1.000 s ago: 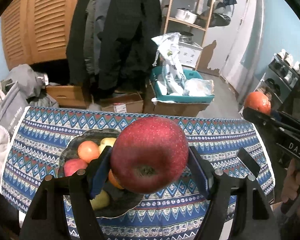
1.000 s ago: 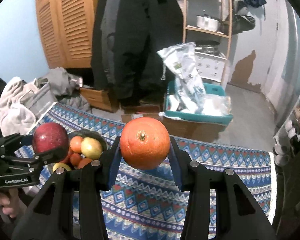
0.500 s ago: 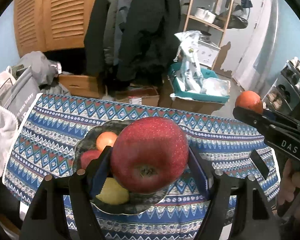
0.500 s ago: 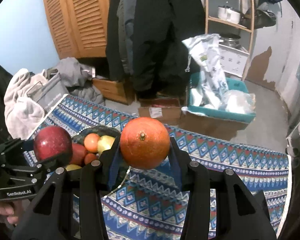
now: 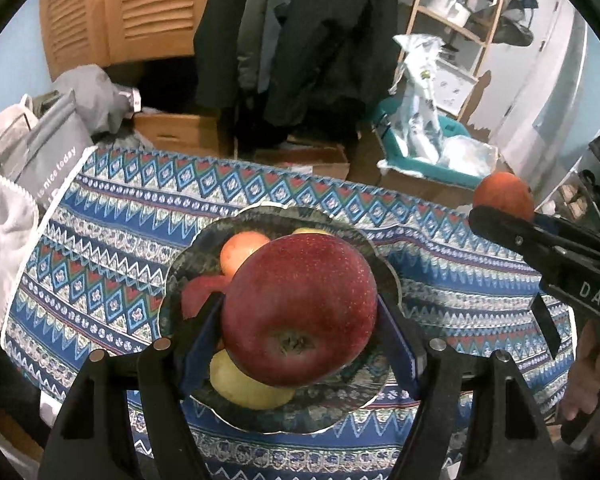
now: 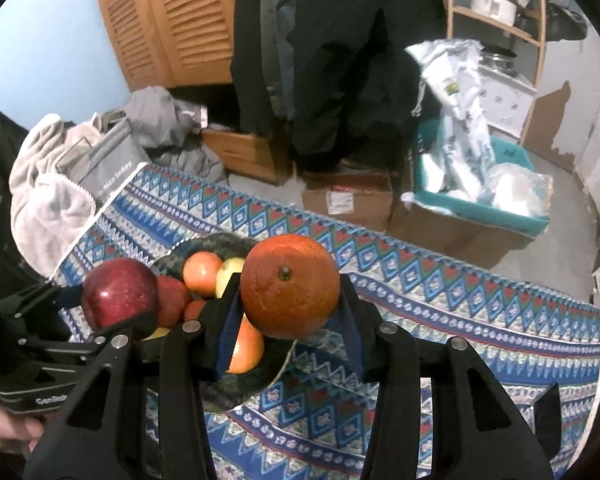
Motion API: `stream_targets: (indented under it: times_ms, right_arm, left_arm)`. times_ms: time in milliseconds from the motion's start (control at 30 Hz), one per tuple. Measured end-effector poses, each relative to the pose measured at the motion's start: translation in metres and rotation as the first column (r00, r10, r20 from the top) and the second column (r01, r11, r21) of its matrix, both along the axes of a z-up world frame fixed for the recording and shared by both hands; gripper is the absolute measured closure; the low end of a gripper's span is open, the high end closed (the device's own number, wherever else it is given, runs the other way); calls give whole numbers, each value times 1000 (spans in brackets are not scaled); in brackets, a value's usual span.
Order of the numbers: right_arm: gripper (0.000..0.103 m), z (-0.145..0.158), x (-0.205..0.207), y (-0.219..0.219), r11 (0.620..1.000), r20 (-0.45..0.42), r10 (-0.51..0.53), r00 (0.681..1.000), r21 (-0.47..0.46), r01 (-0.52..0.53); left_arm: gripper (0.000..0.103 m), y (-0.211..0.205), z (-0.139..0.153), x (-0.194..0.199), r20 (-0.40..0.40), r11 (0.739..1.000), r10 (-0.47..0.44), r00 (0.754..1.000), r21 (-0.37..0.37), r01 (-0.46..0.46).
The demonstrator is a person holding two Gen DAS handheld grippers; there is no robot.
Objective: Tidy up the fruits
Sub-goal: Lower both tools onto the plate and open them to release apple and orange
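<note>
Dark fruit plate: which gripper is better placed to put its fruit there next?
Left. The left gripper holds the red apple directly over the dark fruit plate. The right gripper holds the round orange nearer the plate's edge.

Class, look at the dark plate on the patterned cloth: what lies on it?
On the dark plate lie an orange fruit, a red one and a yellow one. The held red apple covers the plate's middle, so any other fruit there is hidden.

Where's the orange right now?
The orange is clamped in the right gripper, held above the plate's right edge, beside the red apple.
</note>
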State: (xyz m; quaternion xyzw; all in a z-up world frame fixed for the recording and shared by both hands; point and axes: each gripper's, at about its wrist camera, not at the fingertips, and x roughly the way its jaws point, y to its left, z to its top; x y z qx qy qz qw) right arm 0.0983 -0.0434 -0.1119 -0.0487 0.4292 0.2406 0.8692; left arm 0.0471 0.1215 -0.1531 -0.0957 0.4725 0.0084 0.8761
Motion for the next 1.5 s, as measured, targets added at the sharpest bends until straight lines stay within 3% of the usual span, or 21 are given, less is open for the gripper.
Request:
stream_targets:
  times_ms: [367,667,1067,1200,1300,1500]
  right_arm:
    - [59,-55,17,26,998,-112,37,993,-45,-43]
    - [59,-79,23,35,996,-161,56,985,-59,-66]
    - [57,-90,28,41,997,-208,67,976,-32,-75]
    - [51,-87,28,39,997,-199,66,978,-17,-70]
    - [50,-82,28,37,998,-188,63,980,-12,-67]
    - [50,-72,26,32,999,-162,38,986,-19,-41]
  left_arm:
    - [27,11,-40,12,-102,999,31,994,-26,-34]
    - [27,16,-57,17,-143,998,48,989,-27,-52]
    - [27,16,-63,20,-168,998,47,985,-27,-52]
    - [27,16,-55,17,-135,998,48,990,-31,-52]
    - [23,13,-47,14,-111,999,47,993,10,-47]
    - [23,12,-40,9,-102,999,42,994,12,-41]
